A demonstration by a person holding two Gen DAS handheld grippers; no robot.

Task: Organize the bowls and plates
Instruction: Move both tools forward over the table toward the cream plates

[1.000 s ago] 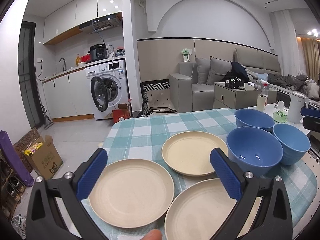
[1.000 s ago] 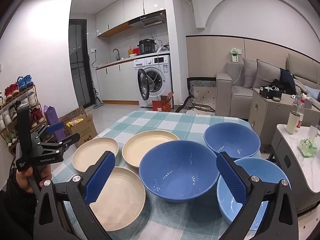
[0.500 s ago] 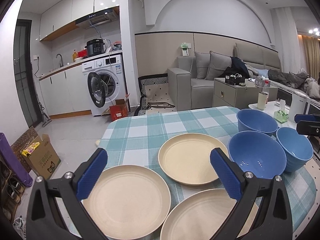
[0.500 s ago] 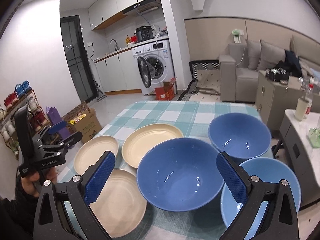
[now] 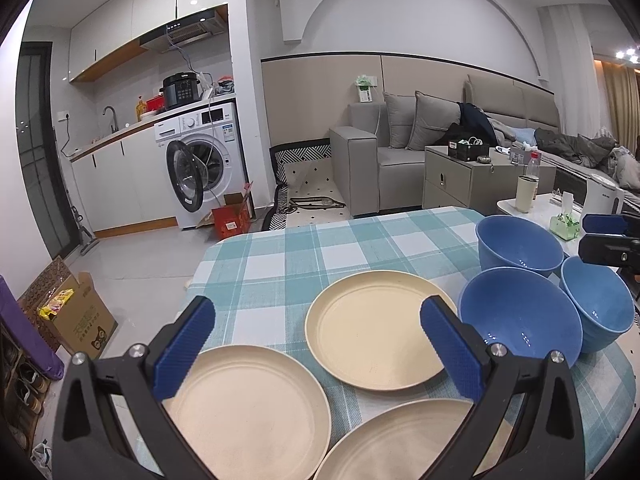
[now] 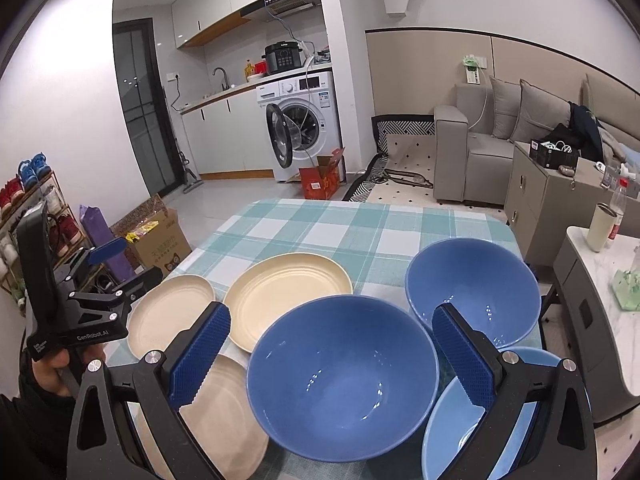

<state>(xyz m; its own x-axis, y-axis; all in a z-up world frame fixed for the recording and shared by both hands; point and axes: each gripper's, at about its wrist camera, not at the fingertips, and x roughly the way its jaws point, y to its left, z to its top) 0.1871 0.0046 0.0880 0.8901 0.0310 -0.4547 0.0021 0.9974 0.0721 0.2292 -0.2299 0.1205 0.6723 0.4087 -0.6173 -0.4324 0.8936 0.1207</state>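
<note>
While both claws gape empty, plates point(image 5: 372, 340) and bowls point(image 6: 344, 376) apparently face upward.

Bright ceiling light, sharp focus, fisheye-warped edges.

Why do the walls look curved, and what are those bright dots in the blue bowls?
Left wrist view: the fisheye lens bends the room and darkens the corners. Right wrist view: the same bending; the dots in the middle blue bowl and the far blue bowl are ceiling-light reflections. Both views look sharp.
</note>
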